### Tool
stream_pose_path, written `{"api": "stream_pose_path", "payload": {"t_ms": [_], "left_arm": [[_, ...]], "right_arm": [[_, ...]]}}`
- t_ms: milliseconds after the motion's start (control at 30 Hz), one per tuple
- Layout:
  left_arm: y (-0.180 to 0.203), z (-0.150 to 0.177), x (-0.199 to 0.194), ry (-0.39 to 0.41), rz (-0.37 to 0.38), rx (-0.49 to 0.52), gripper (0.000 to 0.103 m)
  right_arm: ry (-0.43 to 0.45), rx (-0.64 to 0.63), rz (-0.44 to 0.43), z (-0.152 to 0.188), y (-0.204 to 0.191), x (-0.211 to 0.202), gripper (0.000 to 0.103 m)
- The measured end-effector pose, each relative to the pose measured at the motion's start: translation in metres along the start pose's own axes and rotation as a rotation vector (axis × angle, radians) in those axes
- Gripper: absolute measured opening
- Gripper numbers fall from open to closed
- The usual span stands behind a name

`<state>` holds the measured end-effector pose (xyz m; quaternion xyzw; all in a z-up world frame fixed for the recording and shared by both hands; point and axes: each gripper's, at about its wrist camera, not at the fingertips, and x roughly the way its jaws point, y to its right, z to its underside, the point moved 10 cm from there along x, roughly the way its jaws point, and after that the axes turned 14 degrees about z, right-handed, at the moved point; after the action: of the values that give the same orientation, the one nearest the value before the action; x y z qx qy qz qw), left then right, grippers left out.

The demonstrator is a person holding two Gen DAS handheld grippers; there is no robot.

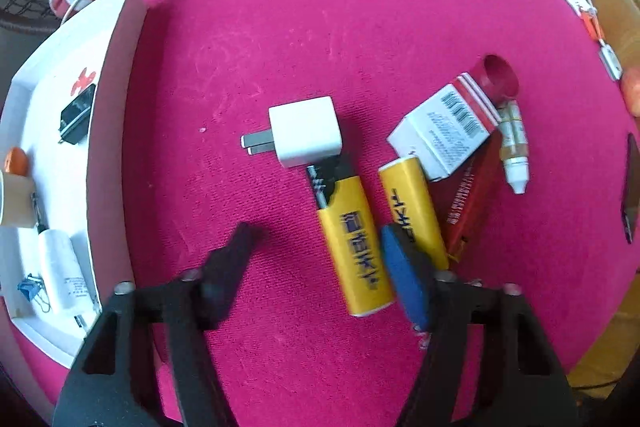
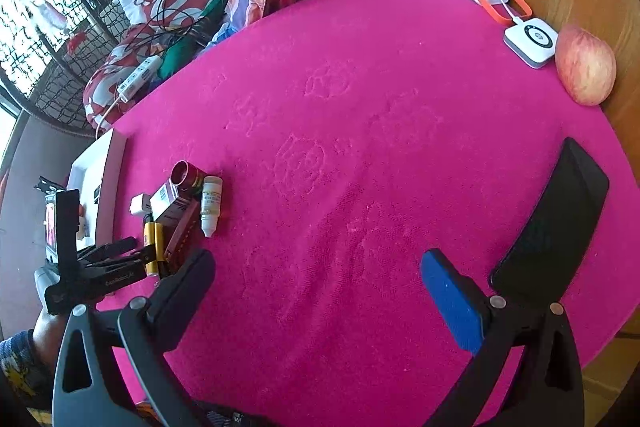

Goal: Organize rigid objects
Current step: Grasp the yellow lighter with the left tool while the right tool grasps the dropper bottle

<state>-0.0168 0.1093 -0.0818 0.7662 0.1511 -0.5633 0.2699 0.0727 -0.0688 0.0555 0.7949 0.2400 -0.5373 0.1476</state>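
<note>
Charger [image 1: 306, 131] lies left of box [image 1: 444, 131], behind two lighters [image 1: 354, 239].

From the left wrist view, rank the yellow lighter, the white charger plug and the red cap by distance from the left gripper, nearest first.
1. Yellow lighter, lying between the open fingers of the left gripper.
2. White charger plug, just beyond the lighter's black end.
3. Red cap, farthest, up and right.

A pink cloth-covered table [image 1: 320, 7] fills the frame. At centre lie a white charger [image 1: 306, 131], two yellow lighters [image 1: 354, 243], a small white box [image 1: 444, 131] and a dropper bottle [image 1: 514, 147]. A white tray [image 1: 100, 99] sits at left; an apple [image 2: 585, 65] at upper right.
</note>
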Motion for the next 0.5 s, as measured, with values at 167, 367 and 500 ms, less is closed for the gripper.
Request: {"api": "stream_pose_path", "payload": {"t_ms": [167, 367, 500], "left_arm": [[-0.011, 0.008, -0.012, -0.005, 0.04, 0.003, 0.023], [-0.034, 0.011, -0.045, 0.04, 0.092, -0.099, 0.023], [-0.045, 0.013, -0.071, 0.081, 0.109, -0.124, 0.023]], "right_arm": [[0.013, -0.101, -0.034, -0.009, -0.038, 0.007, 0.103], [-0.027, -0.267, -0.023, -0.013, -0.1, 0.042, 0.07], [-0.072, -0.266, -0.028, -0.017, -0.117, 0.064, 0.057]]}}
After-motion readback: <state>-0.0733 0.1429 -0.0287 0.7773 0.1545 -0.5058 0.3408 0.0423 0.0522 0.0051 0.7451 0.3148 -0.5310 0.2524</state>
